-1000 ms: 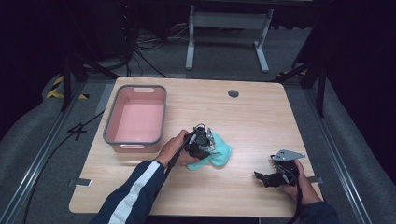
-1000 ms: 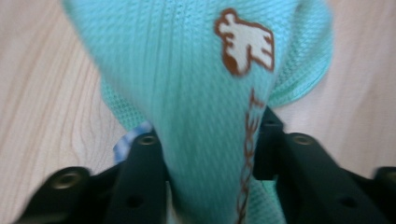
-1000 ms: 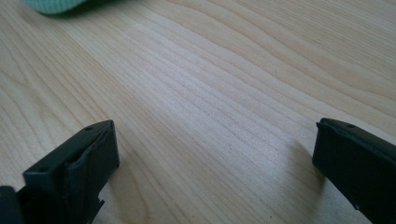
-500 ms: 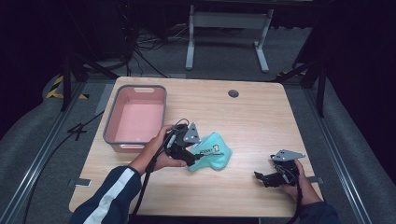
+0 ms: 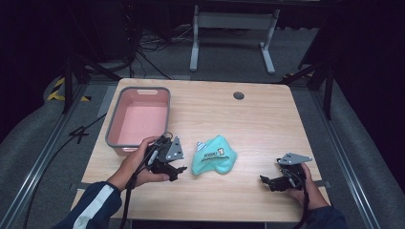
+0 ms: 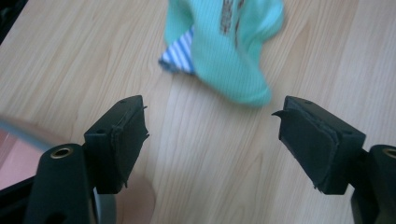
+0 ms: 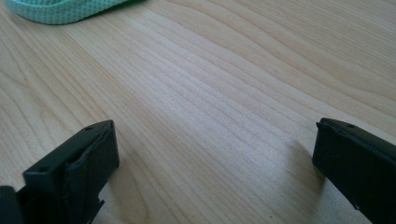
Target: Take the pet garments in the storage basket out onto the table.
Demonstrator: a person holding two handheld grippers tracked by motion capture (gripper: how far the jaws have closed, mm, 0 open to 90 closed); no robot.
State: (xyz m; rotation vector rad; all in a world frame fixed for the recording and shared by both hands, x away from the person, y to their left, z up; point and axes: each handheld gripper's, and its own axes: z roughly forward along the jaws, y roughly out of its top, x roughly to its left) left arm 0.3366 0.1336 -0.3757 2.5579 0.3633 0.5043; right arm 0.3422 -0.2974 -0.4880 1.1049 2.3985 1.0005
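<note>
- Surface: a light wooden table [image 5: 267,119] with rounded corners; a dark round grommet [image 5: 239,95] sits near the far edge at about 12 o'clock from the table centre.
- Room: dark grey floor on all sides, black cables at the 11 o'clock side, a grey metal stand [image 5: 229,28] beyond the far edge at 12 o'clock.
- Pink tub [image 5: 117,125], grey-rimmed: at 10 o'clock from centre, its left wall close to the table's left edge.
- Left gripper [image 5: 175,171]: held just off the tub's near right corner, at 8 o'clock from centre. In the left gripper view the jaws stand wide apart with bare wood between them.
- Mint-green garment [image 5: 215,156]: crumpled flat on the wood near the table centre, at 3 o'clock from the left gripper, apart from its jaws; a blue-striped patch shows at its left side.
- Open wood: a bare stretch between garment and right gripper; the far right half of the table is bare.
- Right gripper [image 5: 267,181]: at 4 o'clock from centre, near the front edge, jaws wide, gripping nothing; the garment's edge [image 7: 60,11] lies ahead at 11 o'clock.
</note>
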